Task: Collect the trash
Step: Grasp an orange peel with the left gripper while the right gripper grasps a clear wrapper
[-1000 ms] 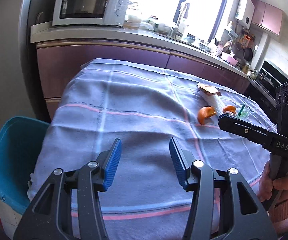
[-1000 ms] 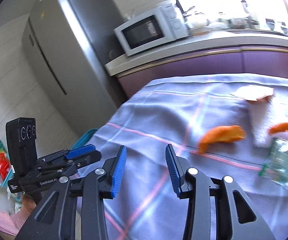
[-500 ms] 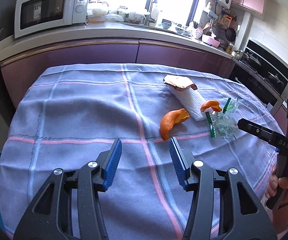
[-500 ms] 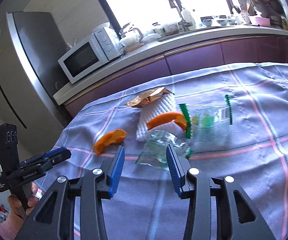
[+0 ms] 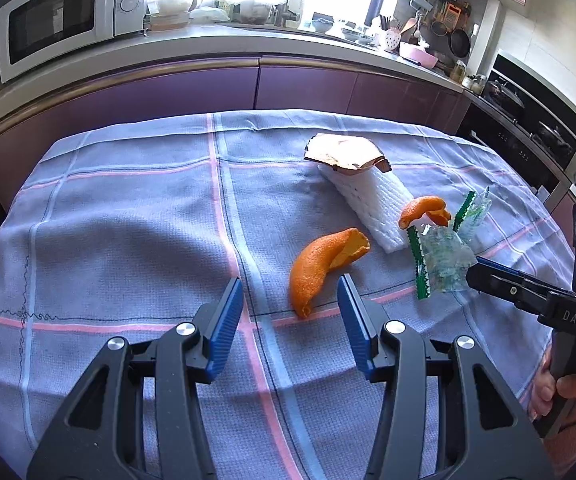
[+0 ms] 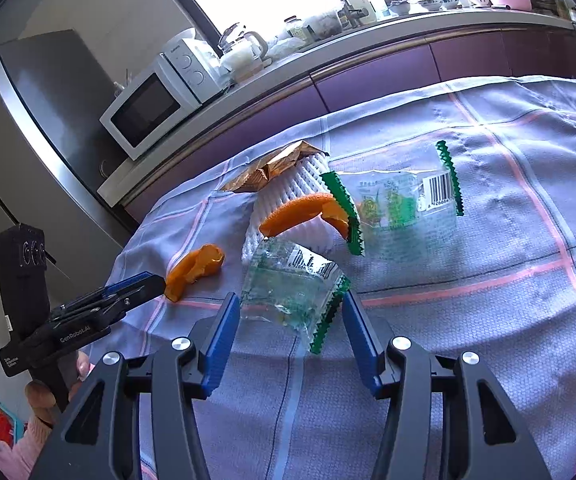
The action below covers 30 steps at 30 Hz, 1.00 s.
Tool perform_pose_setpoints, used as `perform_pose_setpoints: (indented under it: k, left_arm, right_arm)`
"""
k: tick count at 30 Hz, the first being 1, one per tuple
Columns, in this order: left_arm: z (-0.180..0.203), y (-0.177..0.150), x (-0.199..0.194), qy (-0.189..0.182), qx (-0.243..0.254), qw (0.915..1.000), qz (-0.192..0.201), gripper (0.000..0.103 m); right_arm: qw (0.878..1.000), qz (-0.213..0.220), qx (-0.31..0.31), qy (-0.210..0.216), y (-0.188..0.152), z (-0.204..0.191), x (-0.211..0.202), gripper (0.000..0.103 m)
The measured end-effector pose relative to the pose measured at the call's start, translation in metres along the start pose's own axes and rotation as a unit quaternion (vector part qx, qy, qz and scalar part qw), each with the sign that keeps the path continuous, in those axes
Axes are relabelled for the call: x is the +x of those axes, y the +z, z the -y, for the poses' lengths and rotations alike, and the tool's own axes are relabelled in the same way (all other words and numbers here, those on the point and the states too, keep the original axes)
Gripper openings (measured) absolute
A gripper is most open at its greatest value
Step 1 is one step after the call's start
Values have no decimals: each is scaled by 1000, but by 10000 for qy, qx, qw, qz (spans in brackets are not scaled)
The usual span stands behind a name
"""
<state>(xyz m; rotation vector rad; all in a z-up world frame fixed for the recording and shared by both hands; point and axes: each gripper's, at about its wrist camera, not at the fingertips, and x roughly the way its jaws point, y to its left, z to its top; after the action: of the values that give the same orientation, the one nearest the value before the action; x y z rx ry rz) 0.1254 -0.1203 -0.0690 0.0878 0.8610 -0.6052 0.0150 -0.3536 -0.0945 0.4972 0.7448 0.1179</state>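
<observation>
Trash lies on a checked tablecloth (image 5: 127,216). A large orange peel (image 5: 322,266) sits just beyond my open left gripper (image 5: 290,308), between its fingertips' line. A white foam net (image 5: 372,204) carries a smaller peel (image 5: 424,210) and a brown wrapper (image 5: 344,152) at its far end. A crumpled clear wrapper with green edges (image 6: 296,284) lies between the tips of my open right gripper (image 6: 288,320). A second clear wrapper (image 6: 404,204) lies flat behind it. The large peel (image 6: 193,266) also shows in the right wrist view, at the left gripper's tip (image 6: 143,286).
A kitchen counter (image 5: 247,46) with a microwave (image 5: 59,16) runs behind the table. A grey fridge (image 6: 47,120) stands at the left. An oven (image 5: 528,128) is at the right. The table's left edge drops off near the left gripper in the right wrist view.
Both grippers have swung toward the trash and come closer. The left now faces the large peel; the right now brackets the crumpled clear wrapper. Both stay open.
</observation>
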Motion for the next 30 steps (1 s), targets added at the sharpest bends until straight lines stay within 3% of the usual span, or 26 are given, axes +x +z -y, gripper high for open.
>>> perform_pose_setpoints:
  k: [6, 11, 15, 22, 24, 30]
  left_arm:
    - [3, 4, 15, 30, 36, 9998, -184, 42]
    - [2, 4, 23, -8, 10, 9995, -319, 27]
    - [2, 2, 24, -60, 6, 9995, -317, 19]
    - [2, -2, 19, -96, -43, 9996, -257, 16]
    - [0, -4, 15, -106, -83, 9997, -224, 16]
    - [-8, -10, 2, -134, -206, 9996, -117, 14]
  right_arm:
    - [10000, -80, 29, -49, 1, 0, 4, 48]
    - [9999, -137, 6, -91, 1, -1, 8, 27]
    - [9998, -141, -57, -123, 1, -3, 9, 23]
    - [9999, -22, -142, -71, 0, -6, 5, 21]
    - [9998, 15, -180, 22, 0, -8, 3, 3]
    - [9998, 28, -155, 134, -2, -9, -1, 3]
